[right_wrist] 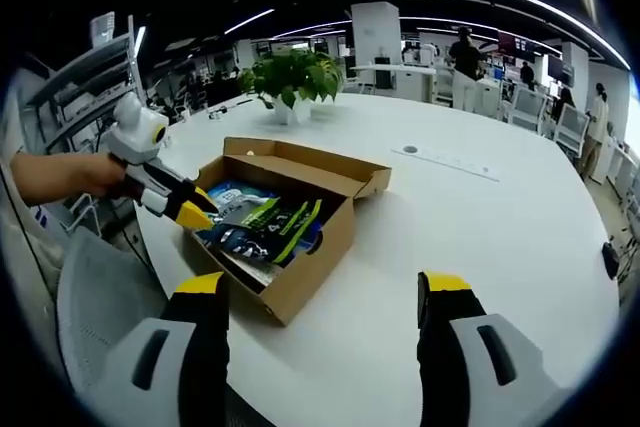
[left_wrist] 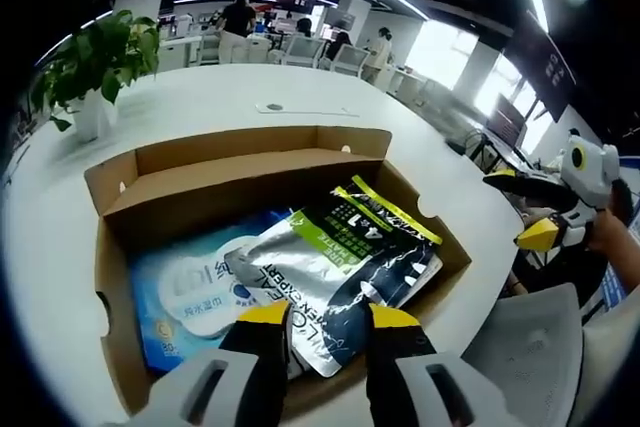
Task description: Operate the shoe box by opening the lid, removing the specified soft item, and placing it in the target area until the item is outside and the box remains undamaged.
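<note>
Left gripper view: left gripper reaching into the open shoe box, yellow-tipped jaws standing a little apart, with the lower edge of the silver pouch lying between and just under the tips; cannot tell whether actually pinching it or only touching. Pouch lying glossy and crinkled, silver and black with a lime-green band, slanting across the box floor toward its far right corner. Blue packet lying flat beneath and beside it, nearer the box's left wall, soft-looking with a pale printed panel. Box being plain brown corrugated card, lid folded back along the far side. Box sitting near the near edge of the round white table. Right gripper hanging off beyond the table's right edge, well apart from the box. Potted plant standing toward the table's far left edge.

Right gripper view: right gripper hovering over bare white table, jaws spread wide, gripping nothing, box just beyond the left jaw. Left gripper dipping into the box from its left side, tips at the pouch. Plant standing beyond the box.
</note>
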Available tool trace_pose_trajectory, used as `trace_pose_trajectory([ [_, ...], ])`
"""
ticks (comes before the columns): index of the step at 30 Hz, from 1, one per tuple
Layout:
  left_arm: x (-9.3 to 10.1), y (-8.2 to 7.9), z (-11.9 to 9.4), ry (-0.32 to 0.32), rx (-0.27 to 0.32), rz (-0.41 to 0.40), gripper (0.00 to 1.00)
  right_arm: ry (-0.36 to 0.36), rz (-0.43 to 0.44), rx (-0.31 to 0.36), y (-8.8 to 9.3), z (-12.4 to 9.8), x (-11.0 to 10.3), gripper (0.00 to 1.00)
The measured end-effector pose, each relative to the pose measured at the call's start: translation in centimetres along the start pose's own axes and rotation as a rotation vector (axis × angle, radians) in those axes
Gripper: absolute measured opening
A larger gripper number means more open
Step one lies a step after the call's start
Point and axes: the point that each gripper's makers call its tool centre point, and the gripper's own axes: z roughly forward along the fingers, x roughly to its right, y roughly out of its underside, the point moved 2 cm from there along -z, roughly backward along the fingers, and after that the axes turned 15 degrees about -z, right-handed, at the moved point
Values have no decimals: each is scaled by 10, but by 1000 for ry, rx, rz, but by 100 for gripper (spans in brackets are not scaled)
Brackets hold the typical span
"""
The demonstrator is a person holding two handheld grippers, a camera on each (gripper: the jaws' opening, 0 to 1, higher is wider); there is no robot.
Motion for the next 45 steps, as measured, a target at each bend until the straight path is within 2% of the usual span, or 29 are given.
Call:
trace_pose_trajectory([
  [14,-12,-6,-9,-32,-2,9,29,-4,-3,-10,4,1,-2,74],
  [21,-22,-1,-6,-60,-32,-15,29,-10,-10,-14,5,1,-3,74],
  [27,-23,7,-1,-35,-78,-94,29,-19,-14,-13,4,3,-6,74],
  [34,-24,6,5,0,-71,-195,26,-42,-3,7,-3,8,-10,73],
  [36,-25,6,5,5,-72,-198,23,-50,-3,13,-6,11,-12,72],
  [42,-26,4,9,30,-69,-256,19,-115,-28,19,-16,25,-22,69],
  [45,-28,4,11,27,-64,-269,14,-145,-34,22,-21,32,-26,66],
])
